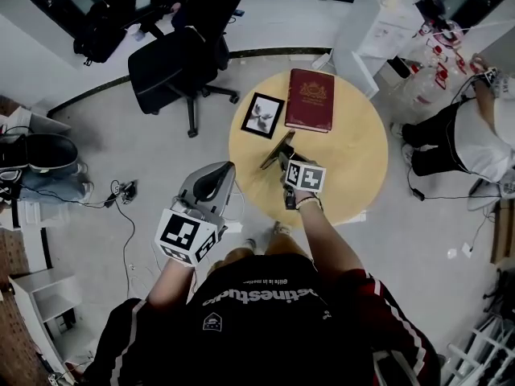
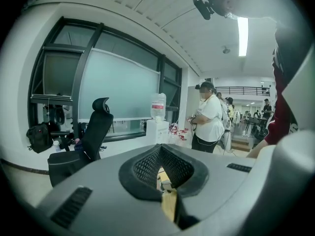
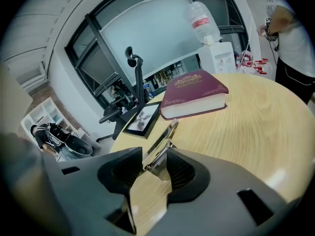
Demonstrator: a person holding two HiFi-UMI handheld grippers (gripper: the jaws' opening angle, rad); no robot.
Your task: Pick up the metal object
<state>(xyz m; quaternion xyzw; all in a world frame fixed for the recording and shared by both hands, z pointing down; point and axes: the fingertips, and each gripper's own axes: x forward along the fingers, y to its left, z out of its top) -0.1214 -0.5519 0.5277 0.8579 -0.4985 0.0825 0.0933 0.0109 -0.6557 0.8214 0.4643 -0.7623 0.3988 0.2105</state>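
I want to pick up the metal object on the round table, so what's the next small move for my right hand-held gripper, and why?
Probably close the right hand-held gripper on the metal object, then lift. Its jaws stand wide apart, and the object's near end already lies between them over the table, not clamped, so no further approach looks needed.

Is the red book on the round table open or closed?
Closed. The book lies flat on the table, its cover on top; the right gripper view shows the page edges stacked under that cover.
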